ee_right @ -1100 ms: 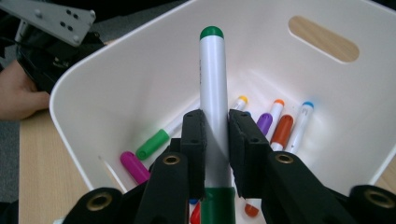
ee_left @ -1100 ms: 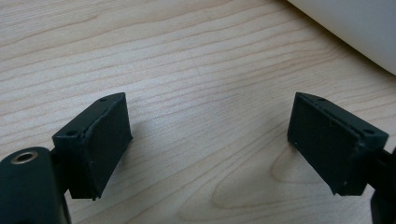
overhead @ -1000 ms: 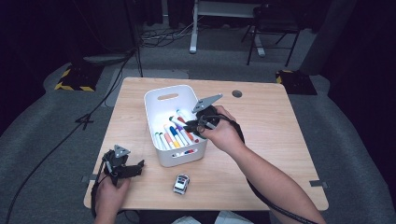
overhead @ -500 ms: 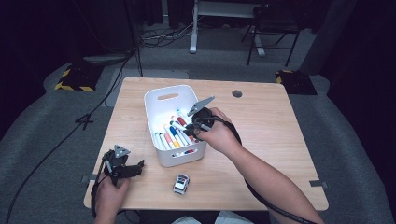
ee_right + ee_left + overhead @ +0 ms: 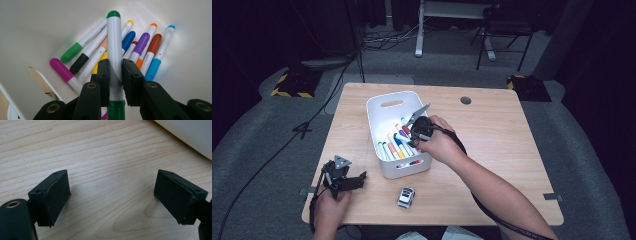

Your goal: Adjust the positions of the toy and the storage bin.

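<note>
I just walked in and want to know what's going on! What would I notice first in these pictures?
First, the right hand-held gripper, shut on a green-capped marker over the white bin in the middle of the wooden table. Under it lies a bright heap of colourful markers. Nearer the person, a small toy car sits on the table, and the left hand-held gripper waits open over bare wood.

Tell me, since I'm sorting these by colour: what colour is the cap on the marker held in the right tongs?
Green, clearest in the right gripper view: the marker clamped in the right tongs.
</note>
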